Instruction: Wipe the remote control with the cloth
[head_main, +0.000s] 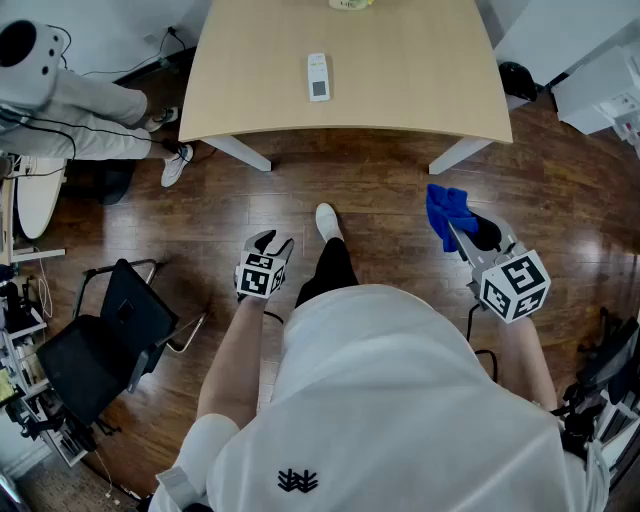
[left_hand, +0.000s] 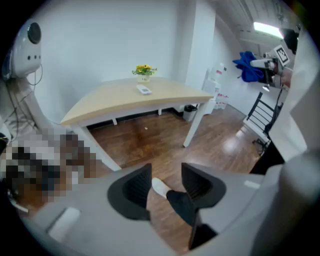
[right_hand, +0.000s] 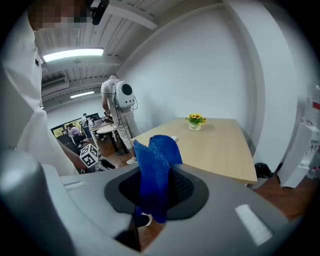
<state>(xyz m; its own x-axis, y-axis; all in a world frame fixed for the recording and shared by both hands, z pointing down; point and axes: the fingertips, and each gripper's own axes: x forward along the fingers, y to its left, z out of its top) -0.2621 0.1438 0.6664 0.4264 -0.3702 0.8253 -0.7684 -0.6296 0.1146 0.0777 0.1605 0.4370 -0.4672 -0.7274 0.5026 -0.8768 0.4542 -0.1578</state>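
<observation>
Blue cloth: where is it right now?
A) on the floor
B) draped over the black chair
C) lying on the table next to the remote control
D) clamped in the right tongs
D: the right gripper view shows the blue cloth pinched between the right tongs.

A blue cloth (right_hand: 152, 175) was seen clamped between the two dark jaws of the right gripper (right_hand: 156, 189). Its upper part stood up above the jaws, and its lower end hung down below them. Behind it a light wooden table (right_hand: 215, 150) was shown, and a small pot of yellow flowers (right_hand: 195, 121) was placed near its far end. A small white object (right_hand: 173, 138) on the table was mostly hidden by the cloth. Further left, a standing person (right_hand: 117, 112) in white clothes was seen beside the table.
</observation>
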